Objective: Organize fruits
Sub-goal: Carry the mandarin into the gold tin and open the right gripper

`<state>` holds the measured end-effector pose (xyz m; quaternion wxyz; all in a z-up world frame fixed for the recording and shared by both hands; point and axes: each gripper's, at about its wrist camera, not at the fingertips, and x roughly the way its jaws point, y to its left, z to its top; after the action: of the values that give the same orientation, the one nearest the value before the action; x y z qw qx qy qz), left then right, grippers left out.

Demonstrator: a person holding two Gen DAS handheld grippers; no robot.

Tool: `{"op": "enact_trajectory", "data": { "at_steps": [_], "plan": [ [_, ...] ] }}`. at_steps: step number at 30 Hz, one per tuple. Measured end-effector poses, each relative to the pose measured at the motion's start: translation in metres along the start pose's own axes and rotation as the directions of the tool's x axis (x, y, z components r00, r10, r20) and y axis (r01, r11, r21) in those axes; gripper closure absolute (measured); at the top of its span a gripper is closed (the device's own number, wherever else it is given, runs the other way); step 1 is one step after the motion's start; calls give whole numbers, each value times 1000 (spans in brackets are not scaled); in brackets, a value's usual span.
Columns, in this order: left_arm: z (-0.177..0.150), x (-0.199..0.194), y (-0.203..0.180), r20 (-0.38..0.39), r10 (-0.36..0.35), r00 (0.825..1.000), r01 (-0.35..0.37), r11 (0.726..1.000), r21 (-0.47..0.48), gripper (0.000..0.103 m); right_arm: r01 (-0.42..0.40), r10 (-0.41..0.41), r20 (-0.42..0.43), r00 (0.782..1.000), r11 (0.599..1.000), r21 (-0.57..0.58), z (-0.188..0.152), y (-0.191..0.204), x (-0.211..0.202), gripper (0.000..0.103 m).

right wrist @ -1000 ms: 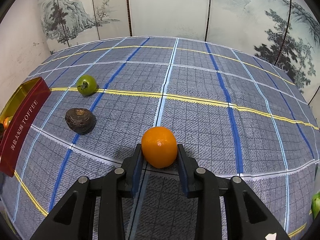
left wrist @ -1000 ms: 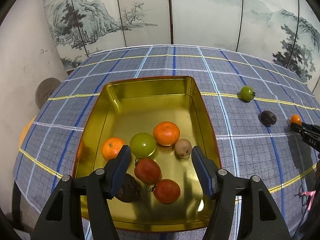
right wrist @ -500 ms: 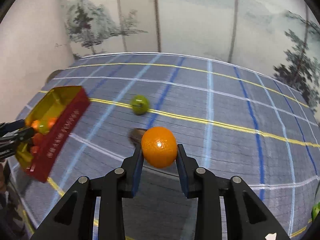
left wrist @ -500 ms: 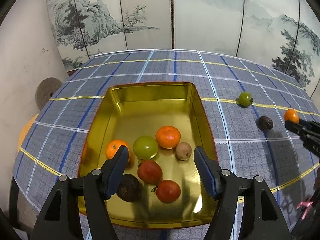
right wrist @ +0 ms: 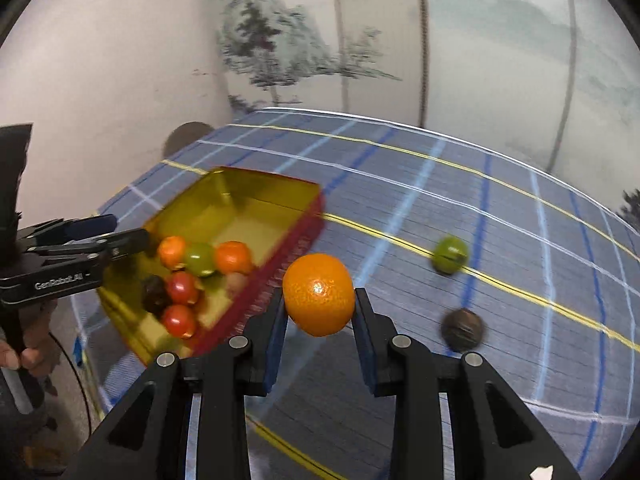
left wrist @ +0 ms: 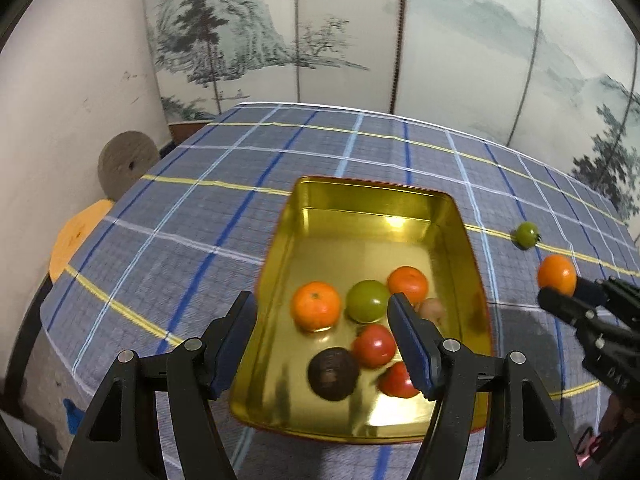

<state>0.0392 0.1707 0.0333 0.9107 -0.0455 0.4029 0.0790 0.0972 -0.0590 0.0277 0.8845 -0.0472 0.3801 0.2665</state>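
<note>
A gold tin tray (left wrist: 376, 200) with red outer walls (right wrist: 264, 280) sits on the checked cloth and holds several fruits: oranges, a green fruit, red tomatoes and a dark brown one. My right gripper (right wrist: 318, 300) is shut on an orange (right wrist: 319, 294) and holds it in the air just right of the tray; it also shows in the left wrist view (left wrist: 560, 294) with the orange (left wrist: 557, 274). My left gripper (left wrist: 322, 340) is open and empty over the tray's near left edge. A green tomato (right wrist: 450, 254) and a dark brown fruit (right wrist: 462, 328) lie on the cloth to the right.
A painted folding screen (left wrist: 400, 32) stands behind the table. A round brown disc (left wrist: 124, 164) leans on the left wall beside an orange stool (left wrist: 76, 236). The table's left edge runs close to the tray.
My right gripper has lifted the orange off the cloth and carried it left toward the tray. My left gripper has drifted left and back, staying open.
</note>
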Motion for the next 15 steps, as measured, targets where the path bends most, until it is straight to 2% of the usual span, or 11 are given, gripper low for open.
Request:
{"op": "enact_trajectory", "data": {
  "at_steps": [10, 15],
  "plan": [
    [-6, -5, 29, -2, 30, 1000, -30, 998, -46, 35, -111, 108, -40, 993, 991, -77, 11, 57, 33, 73],
    [-9, -2, 36, -13, 45, 999, -46, 997, -54, 35, -129, 122, -68, 990, 985, -116, 13, 77, 49, 73]
  ]
}}
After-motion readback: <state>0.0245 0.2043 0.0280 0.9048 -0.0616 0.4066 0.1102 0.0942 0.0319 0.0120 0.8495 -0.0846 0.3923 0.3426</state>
